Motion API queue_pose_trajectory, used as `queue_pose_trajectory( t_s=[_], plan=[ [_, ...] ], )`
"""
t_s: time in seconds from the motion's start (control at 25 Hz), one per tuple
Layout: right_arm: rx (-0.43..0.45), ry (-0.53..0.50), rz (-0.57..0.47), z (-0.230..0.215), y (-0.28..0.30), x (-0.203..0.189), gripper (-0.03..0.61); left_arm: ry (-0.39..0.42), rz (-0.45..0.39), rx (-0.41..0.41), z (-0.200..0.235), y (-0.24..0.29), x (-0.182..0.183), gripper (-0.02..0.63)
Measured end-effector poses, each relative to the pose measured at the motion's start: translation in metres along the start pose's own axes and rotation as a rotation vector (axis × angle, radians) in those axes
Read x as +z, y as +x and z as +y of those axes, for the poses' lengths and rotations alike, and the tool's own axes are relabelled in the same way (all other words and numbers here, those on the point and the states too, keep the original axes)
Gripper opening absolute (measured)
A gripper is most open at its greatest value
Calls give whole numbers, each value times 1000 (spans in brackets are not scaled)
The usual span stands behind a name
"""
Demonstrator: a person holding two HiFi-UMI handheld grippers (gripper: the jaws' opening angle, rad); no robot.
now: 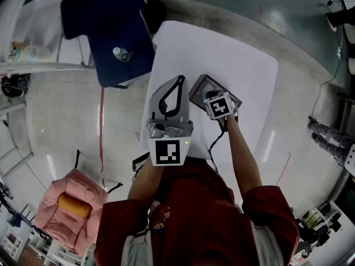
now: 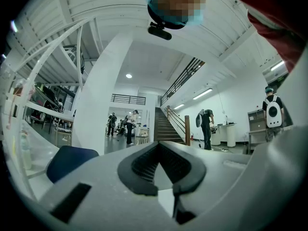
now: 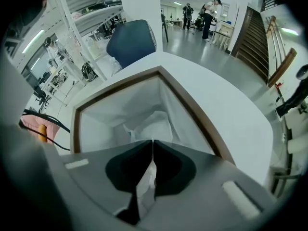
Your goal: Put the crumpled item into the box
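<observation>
Currently the right gripper (image 3: 153, 143) is pointing steeply down over the box (image 3: 115, 88) near the middle of the white table (image 1: 244, 65), its jaws pinching the crumpled item (image 3: 144, 184) over the box's open top. The left gripper (image 2: 159, 146) is hovering level, jaws pressed together, empty.

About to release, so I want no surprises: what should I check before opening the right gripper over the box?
1. Right gripper above the box opening: ok.
2. Paper pinched in its jaws: ok.
3. Paper below the rim: ok; touching the bottom: cannot tell.
4. Box upright on the table: ok.
5. Left gripper clear of the box, shut, empty: ok.
</observation>
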State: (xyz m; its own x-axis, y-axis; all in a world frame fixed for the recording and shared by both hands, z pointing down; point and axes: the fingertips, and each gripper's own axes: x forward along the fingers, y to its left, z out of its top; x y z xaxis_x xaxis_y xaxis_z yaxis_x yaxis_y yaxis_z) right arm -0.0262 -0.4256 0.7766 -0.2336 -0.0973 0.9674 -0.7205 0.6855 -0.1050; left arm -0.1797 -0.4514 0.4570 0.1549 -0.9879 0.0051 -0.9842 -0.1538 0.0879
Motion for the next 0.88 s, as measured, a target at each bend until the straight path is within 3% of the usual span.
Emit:
queue_pose_trajectory(
  t_s=[0.48,0.88],
  plan=[
    [-36,-2,-40,-8,-11,5,97,20,4,-21,-8,-6,5,3],
    [-29,39,-121,-2,-41,-1,98,13,-39,-32,-26,-20,23,3]
  ],
)
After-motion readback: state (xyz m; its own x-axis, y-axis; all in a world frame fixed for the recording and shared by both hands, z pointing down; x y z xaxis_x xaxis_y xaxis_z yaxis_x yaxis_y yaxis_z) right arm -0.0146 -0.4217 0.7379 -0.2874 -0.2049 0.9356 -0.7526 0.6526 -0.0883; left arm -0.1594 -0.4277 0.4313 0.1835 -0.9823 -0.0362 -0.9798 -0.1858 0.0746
